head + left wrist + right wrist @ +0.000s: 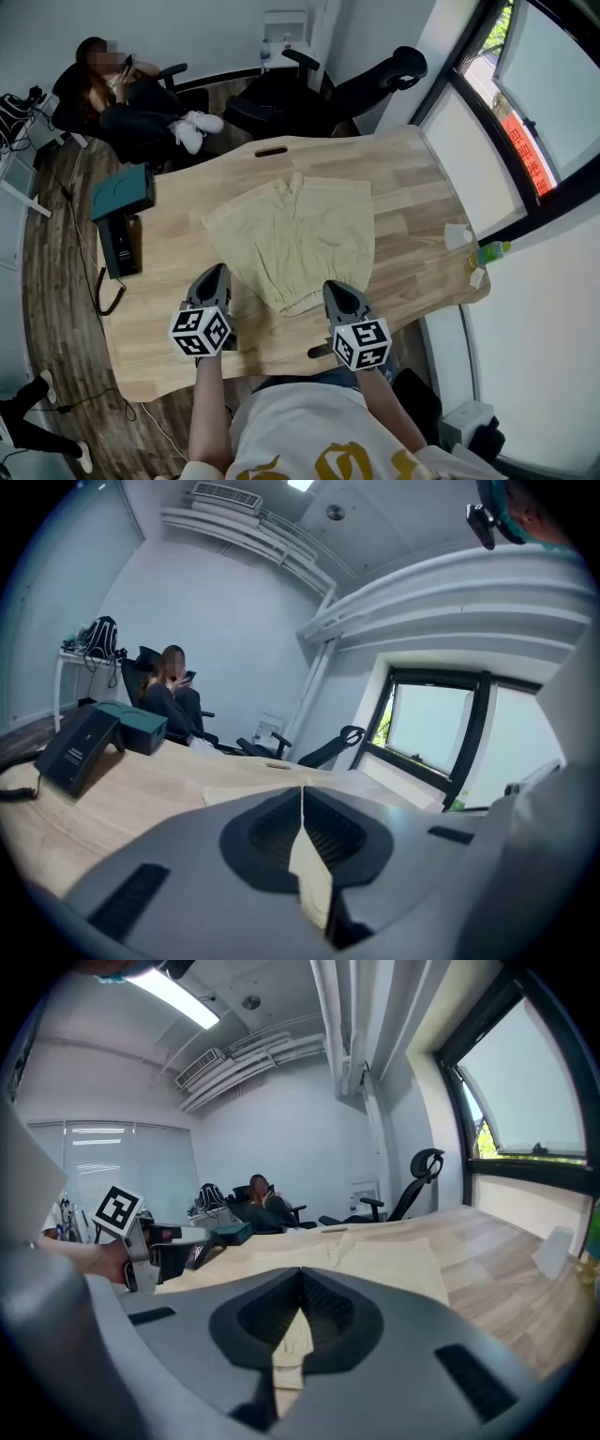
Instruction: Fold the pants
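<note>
Left gripper (216,274), jaws closed and empty, hovers just off the pants (300,234) at their 7 o'clock. Right gripper (336,289), also closed on nothing, sits at their 5 o'clock, by the near corner. Pale yellow, the pants lie flat mid-table (412,187), legs pointing to 12 o'clock. A black desk phone (120,246) rests at 9 o'clock.
</note>
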`<state>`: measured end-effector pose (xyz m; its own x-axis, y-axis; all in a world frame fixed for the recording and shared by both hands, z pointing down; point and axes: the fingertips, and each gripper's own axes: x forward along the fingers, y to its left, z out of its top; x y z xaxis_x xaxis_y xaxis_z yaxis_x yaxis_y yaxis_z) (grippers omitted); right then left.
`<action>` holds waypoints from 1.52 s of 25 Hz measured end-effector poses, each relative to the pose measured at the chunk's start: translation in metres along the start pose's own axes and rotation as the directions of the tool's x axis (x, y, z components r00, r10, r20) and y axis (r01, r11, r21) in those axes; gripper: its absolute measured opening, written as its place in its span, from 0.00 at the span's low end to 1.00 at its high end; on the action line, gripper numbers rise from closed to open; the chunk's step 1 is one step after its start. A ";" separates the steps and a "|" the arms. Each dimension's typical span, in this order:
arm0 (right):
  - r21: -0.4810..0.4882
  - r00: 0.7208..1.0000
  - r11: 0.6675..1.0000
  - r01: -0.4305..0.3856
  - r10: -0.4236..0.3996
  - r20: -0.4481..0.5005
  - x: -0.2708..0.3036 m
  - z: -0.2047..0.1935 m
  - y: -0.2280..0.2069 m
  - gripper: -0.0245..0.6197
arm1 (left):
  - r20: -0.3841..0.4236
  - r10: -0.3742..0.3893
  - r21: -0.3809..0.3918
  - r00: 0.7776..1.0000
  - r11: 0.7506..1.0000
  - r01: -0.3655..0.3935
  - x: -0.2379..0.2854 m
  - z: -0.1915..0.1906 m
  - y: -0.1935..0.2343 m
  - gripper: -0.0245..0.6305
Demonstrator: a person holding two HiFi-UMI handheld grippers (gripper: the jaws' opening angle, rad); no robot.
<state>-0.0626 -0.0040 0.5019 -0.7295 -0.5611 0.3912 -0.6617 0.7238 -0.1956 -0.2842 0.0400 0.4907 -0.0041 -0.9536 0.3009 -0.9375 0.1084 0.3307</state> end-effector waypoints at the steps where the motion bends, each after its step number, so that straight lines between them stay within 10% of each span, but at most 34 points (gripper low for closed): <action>1: -0.007 1.000 1.000 -0.010 0.010 -0.005 0.005 0.001 0.001 0.05 | -0.003 0.004 0.008 1.000 1.000 -0.004 0.003 0.000 0.001 0.05; 17: -0.019 0.973 0.978 -0.209 0.206 -0.108 0.052 -0.019 0.031 0.05 | -0.086 0.055 -0.026 0.995 0.998 -0.057 0.031 -0.018 0.032 0.05; 30: -0.040 0.856 0.886 -0.462 0.433 -0.281 0.068 -0.075 0.088 0.24 | -0.157 0.083 -0.043 0.984 0.995 -0.091 0.049 -0.040 0.057 0.13; 38: -0.217 0.780 0.818 -0.533 0.376 -0.500 0.076 -0.127 0.100 0.35 | -0.286 0.174 -0.082 0.942 0.975 -0.205 0.071 -0.071 0.102 0.24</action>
<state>-0.1619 0.0772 0.6264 -0.7309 0.0351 0.6816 -0.1150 0.9781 -0.1737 -0.3554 0.0035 0.6097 -0.0675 -0.7993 0.5971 -0.8848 0.3246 0.3344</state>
